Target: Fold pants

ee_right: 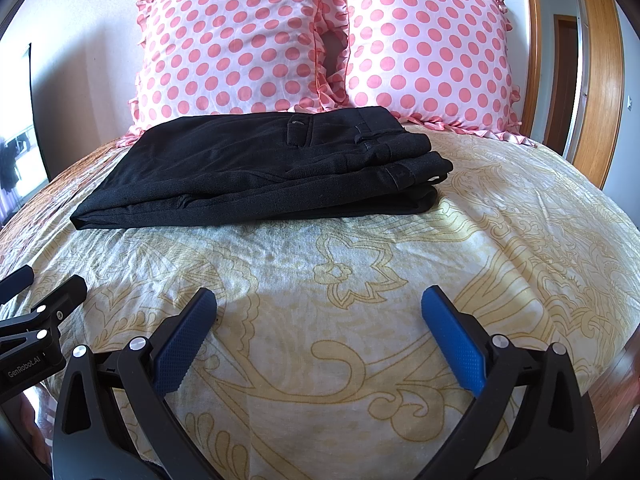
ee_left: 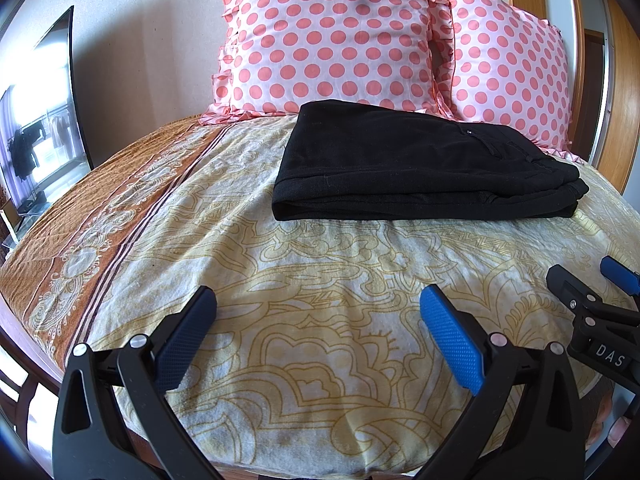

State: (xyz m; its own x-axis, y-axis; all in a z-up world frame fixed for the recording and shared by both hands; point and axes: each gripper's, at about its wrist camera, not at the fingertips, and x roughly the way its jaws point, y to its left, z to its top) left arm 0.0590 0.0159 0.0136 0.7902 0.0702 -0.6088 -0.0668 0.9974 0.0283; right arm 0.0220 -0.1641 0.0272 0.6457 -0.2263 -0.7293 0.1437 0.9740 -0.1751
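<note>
- Risk of undoing a fold that looks finished: pants already stacked in several layers, so any snag from a gripper could drag the top layer off square.
- Risk of a 1-layer pinch: waistband end at the right of the stack lies in loose steps, easy to catch only the upper 1.
- Risk of dragging the bedspread along with the cloth: soft and faintly rumpled, likely to bunch under a low approach.
- Risk of the 2 grippers knocking together: near each other over the near edge of the bed.
- Left gripper: jaws wide, holding nothing, over bare bedspread.
- Right gripper: jaws wide too, also holding nothing.
- Pants well apart from both, beyond the fingertips, toward the far edge of the bed, touching the 2 pillows.
- From the left wrist view ahead and to the right; from the right wrist view ahead and to the left.
</note>
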